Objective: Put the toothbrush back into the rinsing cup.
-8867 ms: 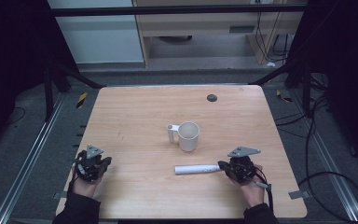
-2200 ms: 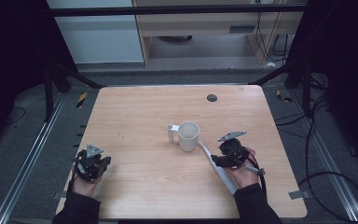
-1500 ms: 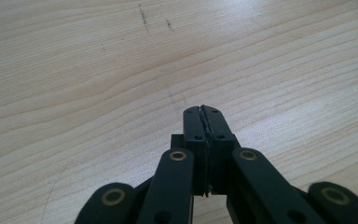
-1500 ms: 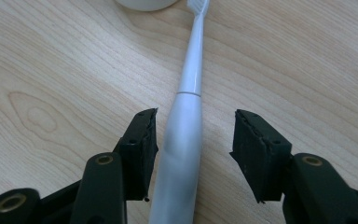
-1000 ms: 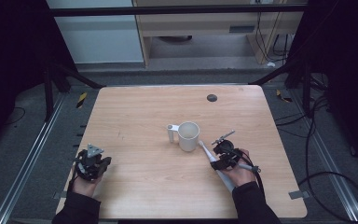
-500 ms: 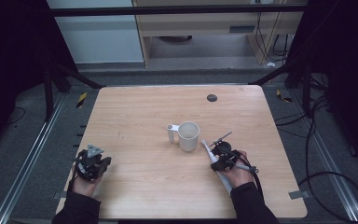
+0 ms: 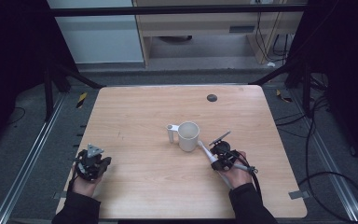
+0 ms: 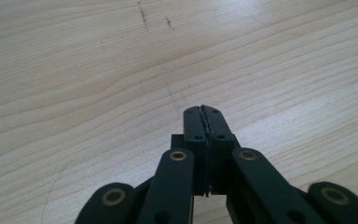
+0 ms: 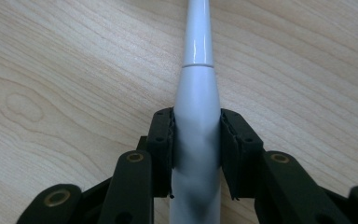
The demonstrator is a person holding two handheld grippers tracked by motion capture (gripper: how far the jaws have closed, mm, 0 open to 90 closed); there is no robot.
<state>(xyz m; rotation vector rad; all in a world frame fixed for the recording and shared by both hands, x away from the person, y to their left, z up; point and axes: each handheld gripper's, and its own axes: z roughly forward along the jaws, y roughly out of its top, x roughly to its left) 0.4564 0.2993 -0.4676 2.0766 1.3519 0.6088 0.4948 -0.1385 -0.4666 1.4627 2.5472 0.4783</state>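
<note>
Right tongs closing, pinch white tube; mug just beside.

Bench: pale wood, matt, fine grain, faint scuffs. Mug: white, smooth, looks ceramic. Tube: white plastic, glossy, smooth. Fingers: black, matt plastic, brass-coloured rivets.

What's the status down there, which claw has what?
Right claw just closed on slim white plastic tube. Left claw shut, empty. White ceramic mug stands just ahead of the tube's tip.
</note>
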